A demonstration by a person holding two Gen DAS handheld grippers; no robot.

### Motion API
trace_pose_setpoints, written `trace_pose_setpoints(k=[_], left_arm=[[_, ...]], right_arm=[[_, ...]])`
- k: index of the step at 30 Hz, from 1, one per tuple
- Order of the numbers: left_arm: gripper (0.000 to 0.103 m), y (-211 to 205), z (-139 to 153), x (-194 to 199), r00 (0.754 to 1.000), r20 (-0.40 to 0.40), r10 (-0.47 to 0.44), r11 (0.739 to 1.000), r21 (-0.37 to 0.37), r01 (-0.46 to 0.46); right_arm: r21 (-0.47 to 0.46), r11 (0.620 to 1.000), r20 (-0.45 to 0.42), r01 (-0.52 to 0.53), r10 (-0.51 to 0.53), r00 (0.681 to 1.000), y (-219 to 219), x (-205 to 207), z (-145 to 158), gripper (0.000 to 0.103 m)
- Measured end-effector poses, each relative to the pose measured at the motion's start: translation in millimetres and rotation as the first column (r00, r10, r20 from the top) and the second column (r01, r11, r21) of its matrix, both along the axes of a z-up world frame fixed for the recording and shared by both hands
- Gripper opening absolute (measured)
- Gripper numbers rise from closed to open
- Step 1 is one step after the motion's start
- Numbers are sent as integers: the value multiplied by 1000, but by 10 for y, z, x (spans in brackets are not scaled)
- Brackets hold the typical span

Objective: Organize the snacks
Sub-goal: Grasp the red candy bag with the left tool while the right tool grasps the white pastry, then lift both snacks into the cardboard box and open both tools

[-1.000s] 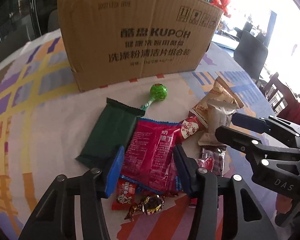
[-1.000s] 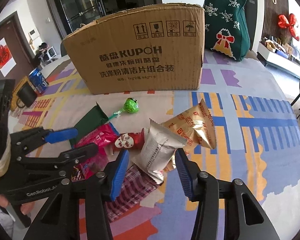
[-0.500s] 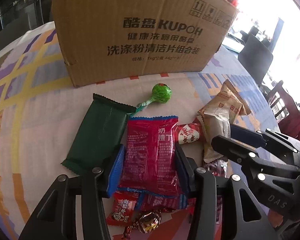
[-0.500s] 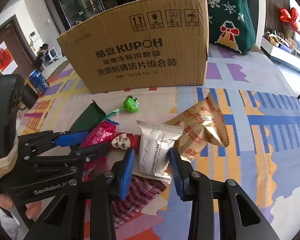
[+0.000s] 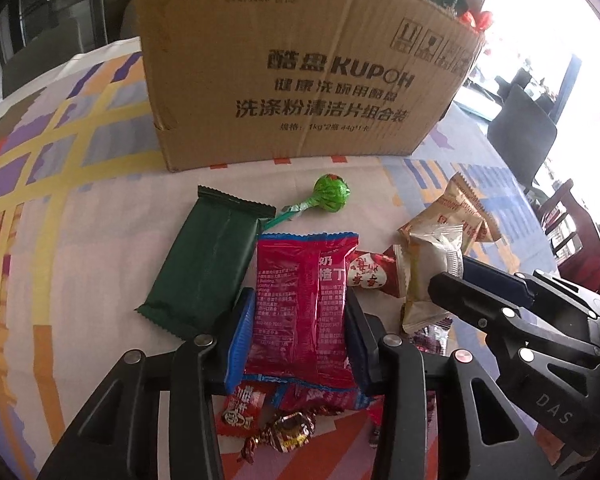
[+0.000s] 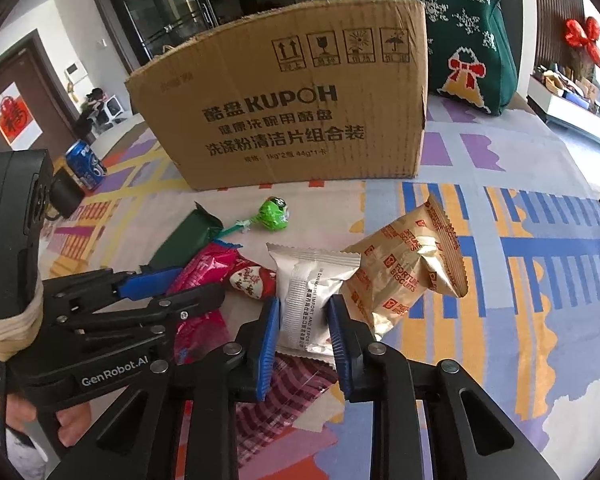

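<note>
A pile of snacks lies before a cardboard box (image 5: 300,72). My left gripper (image 5: 298,320) is shut on a red packet (image 5: 300,304), one blue pad on each side. My right gripper (image 6: 304,320) is shut on a white packet (image 6: 308,292), which also shows in the left wrist view (image 5: 432,256). A dark green bar (image 5: 208,256), a green lollipop (image 5: 330,194), a gold biscuit bag (image 6: 408,268) and a small red-and-white candy (image 6: 252,282) lie around them. The right gripper shows in the left wrist view (image 5: 460,280).
The box (image 6: 300,112) stands at the back of the patterned tablecloth. A blue can (image 6: 85,164) stands far left, a green knitted bag (image 6: 468,36) behind the box. Small wrapped candies (image 5: 284,436) lie under the left gripper. Chairs (image 5: 520,136) stand beyond the table's right edge.
Both grippers moved forward over the pile and closed: the left onto the red packet, the right onto the white packet.
</note>
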State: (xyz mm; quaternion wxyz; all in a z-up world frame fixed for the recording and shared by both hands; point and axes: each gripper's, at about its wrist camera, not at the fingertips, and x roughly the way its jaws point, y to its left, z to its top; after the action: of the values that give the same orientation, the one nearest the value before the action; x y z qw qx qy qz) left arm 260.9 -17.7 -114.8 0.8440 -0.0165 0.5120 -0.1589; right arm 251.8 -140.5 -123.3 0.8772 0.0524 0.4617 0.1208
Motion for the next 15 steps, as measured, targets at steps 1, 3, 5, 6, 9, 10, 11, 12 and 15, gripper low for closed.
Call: trace_pose_setpoints(k=[1, 3, 5, 6, 9, 10, 11, 12, 15], left_arm=[[41, 1, 29, -13, 1000, 10, 4, 1000, 1, -4], [41, 10, 99, -46, 999, 29, 14, 1000, -2, -14], [41, 18, 172, -70, 999, 48, 19, 1000, -4, -19], [41, 27, 227, -91, 998, 64, 22, 1000, -2, -22], [41, 43, 348, -135, 995, 98, 27, 1000, -4, -27], [41, 33, 397, -139, 994, 110, 29, 1000, -5, -28], [41, 35, 449, -146, 992, 121, 29, 1000, -7, -29], [41, 36, 502, -158, 990, 134, 30, 1000, -8, -29], [41, 32, 683, -172, 984, 177, 30, 1000, -12, -28]], right_arm=[[2, 1000, 4, -3, 3, 1000, 5, -7, 15, 27], [6, 1000, 13, -5, 5, 1000, 6, -25, 52, 27], [9, 1000, 21, -4, 4, 1000, -4, -41, 85, 26], [12, 1000, 27, -4, 4, 1000, -6, -50, 113, 26], [15, 1000, 51, -8, 7, 999, -2, -78, 207, 26], [17, 1000, 59, -9, 8, 998, 0, -89, 238, 26], [18, 1000, 67, -11, 10, 998, 6, -96, 271, 26], [20, 1000, 76, -13, 12, 997, 6, -103, 308, 26], [26, 1000, 105, -16, 13, 994, -4, -119, 419, 26]])
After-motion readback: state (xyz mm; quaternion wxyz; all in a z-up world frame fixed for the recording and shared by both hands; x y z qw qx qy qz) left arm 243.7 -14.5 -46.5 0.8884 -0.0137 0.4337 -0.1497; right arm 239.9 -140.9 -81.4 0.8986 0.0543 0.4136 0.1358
